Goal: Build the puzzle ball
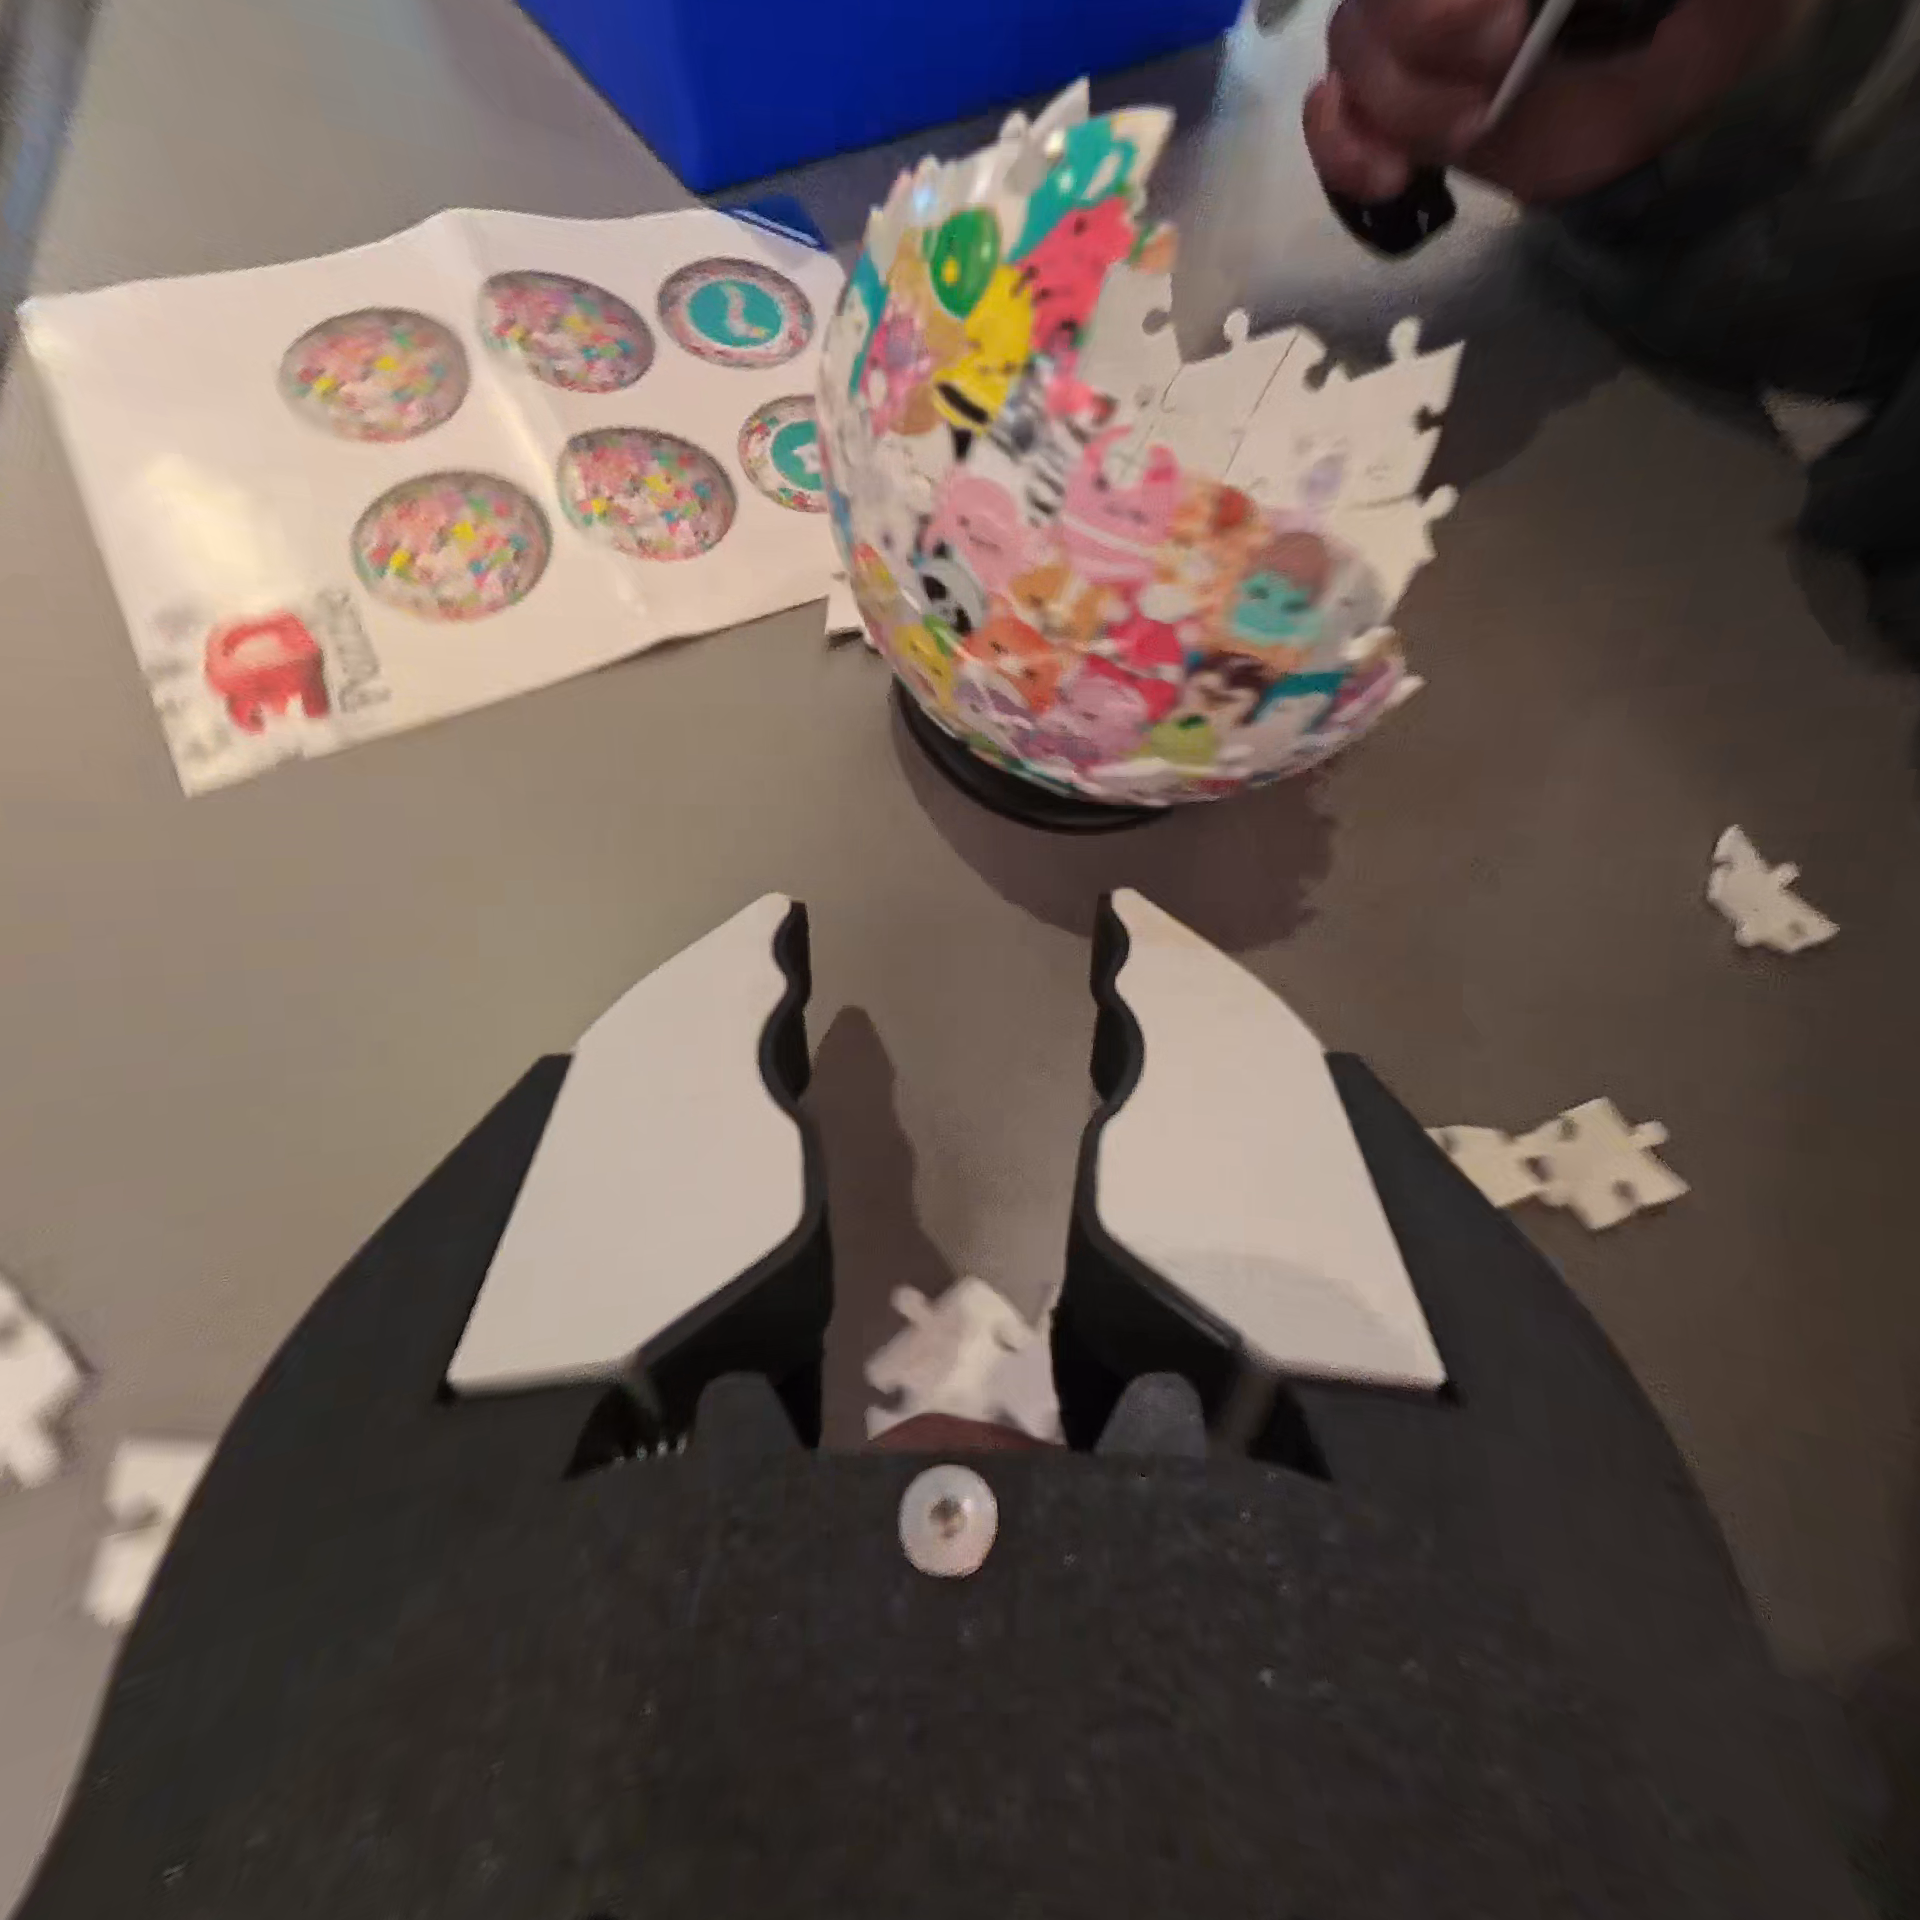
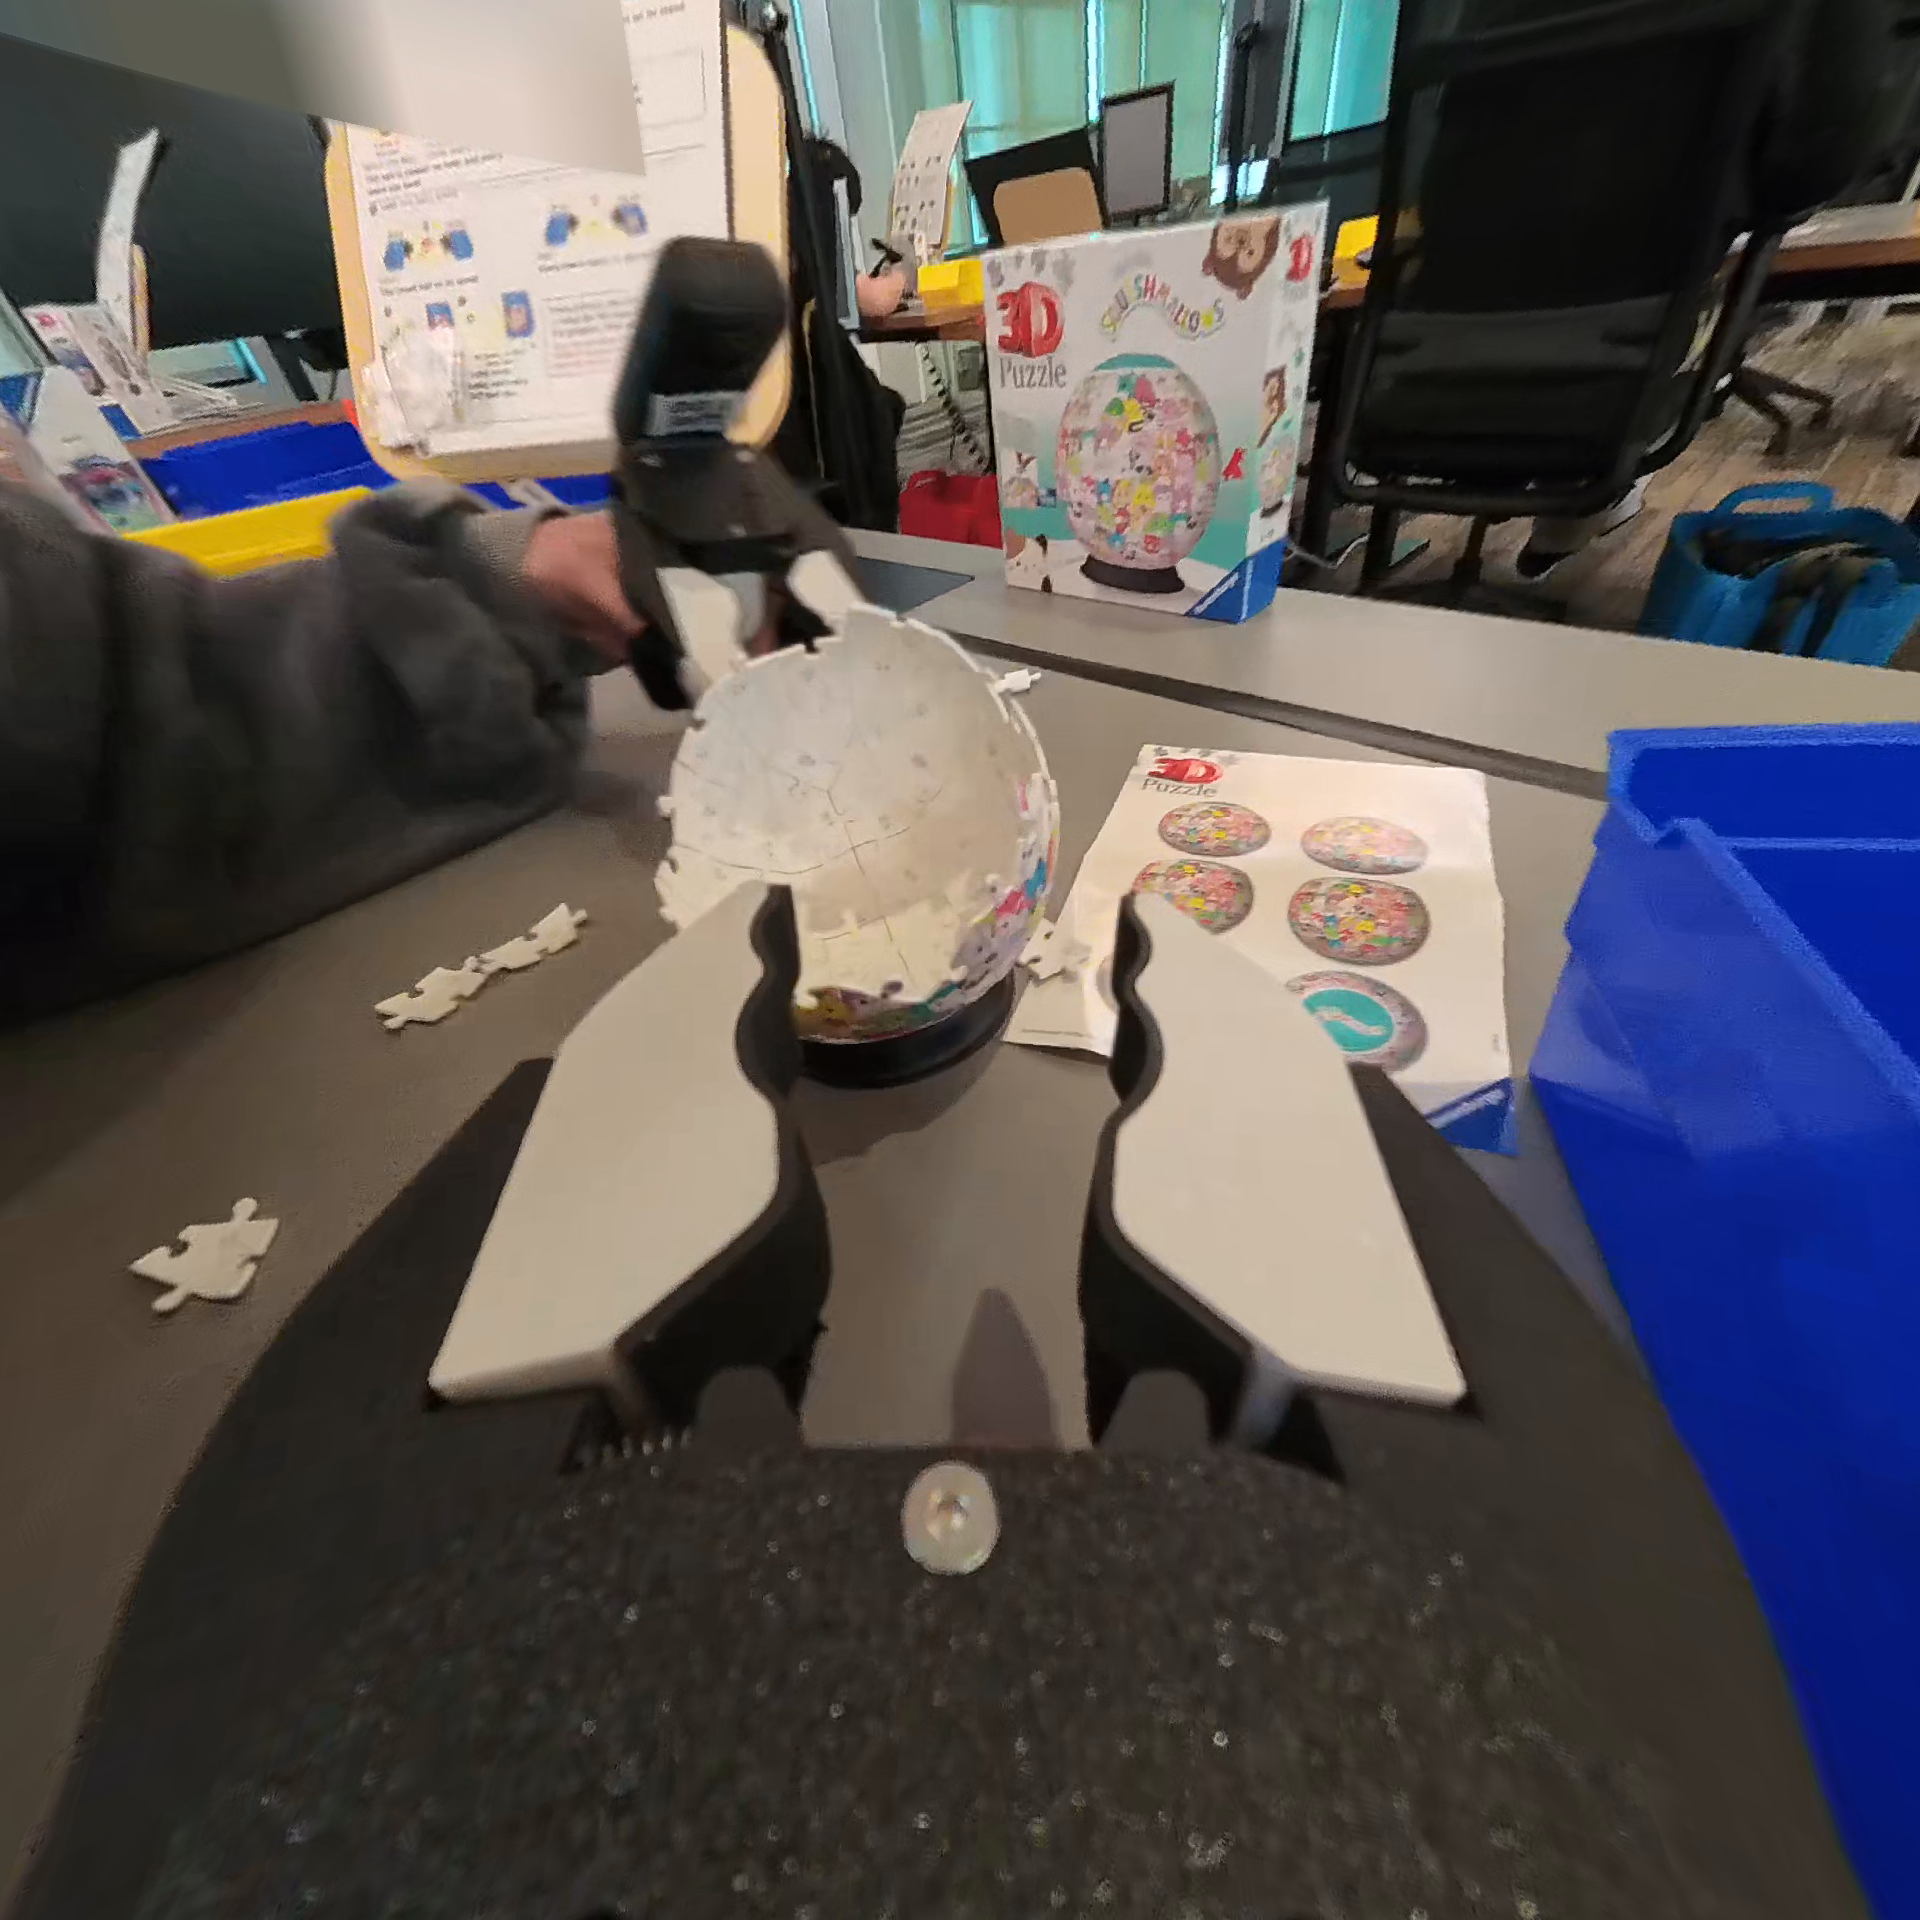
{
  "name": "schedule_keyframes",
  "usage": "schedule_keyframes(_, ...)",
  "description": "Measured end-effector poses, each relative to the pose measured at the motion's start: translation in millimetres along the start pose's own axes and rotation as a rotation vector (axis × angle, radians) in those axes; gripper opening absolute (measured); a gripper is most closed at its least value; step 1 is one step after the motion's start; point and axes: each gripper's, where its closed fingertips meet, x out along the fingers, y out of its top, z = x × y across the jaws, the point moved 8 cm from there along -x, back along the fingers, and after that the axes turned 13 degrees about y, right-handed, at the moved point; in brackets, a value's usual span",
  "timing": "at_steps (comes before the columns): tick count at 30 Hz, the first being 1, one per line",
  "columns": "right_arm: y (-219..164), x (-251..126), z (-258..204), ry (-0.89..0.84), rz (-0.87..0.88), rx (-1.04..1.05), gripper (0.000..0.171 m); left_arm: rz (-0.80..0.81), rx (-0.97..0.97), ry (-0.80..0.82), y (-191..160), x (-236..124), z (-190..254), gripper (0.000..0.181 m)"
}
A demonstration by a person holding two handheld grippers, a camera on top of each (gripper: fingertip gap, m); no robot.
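Left gripper [image 1: 948, 914], jaws standing apart and gripping nothing, is hovering over the grey bench [image 1: 416, 987] just near of the puzzle ball [image 1: 1101, 520]. The half-built ball is sitting on a black stand [image 1: 997, 790], its jagged upper rim open and white inside. Loose white puzzle pieces [image 1: 1558, 1158] are lying to the right, to the left and beneath the gripper. A printed instruction sheet [image 1: 416, 468] is lying flat at the ball's left, with a blue bin [image 1: 883, 83] beyond it.

Right gripper [image 2: 951, 914], likewise apart and empty, is pointing at the ball from the opposite side, with the stand showing between its fingers. In this view the left gripper is tilting down at the ball's far rim, a hand [image 2: 582, 582] in a grey sleeve [image 2: 260, 707] gripping it. A puzzle box [image 2: 1143, 416] is standing upright at the far bench edge. Open bench is lying near the right gripper.
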Motion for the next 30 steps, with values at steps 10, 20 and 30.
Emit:
schedule_keyframes(10, 5.9, 12.9, 21.4, 0.075, -0.021, 0.124, 0.059, 0.172, 0.437, -0.291, 28.8, 58.8, -36.4, 0.059)
schedule_keyframes(20, 0.6, 37.2, 34.9, 0.208, -0.009, 0.15, 0.064, 0.141, 0.648, -0.506, 39.7, 82.2, -51.3, 0.046)
schedule_keyframes(30, -1.7, 26.8, 32.0, 0.266, 0.14, 0.179, 0.065, 0.028, 0.786, -0.591, 49.1, 112.4, -36.0, 0.04)
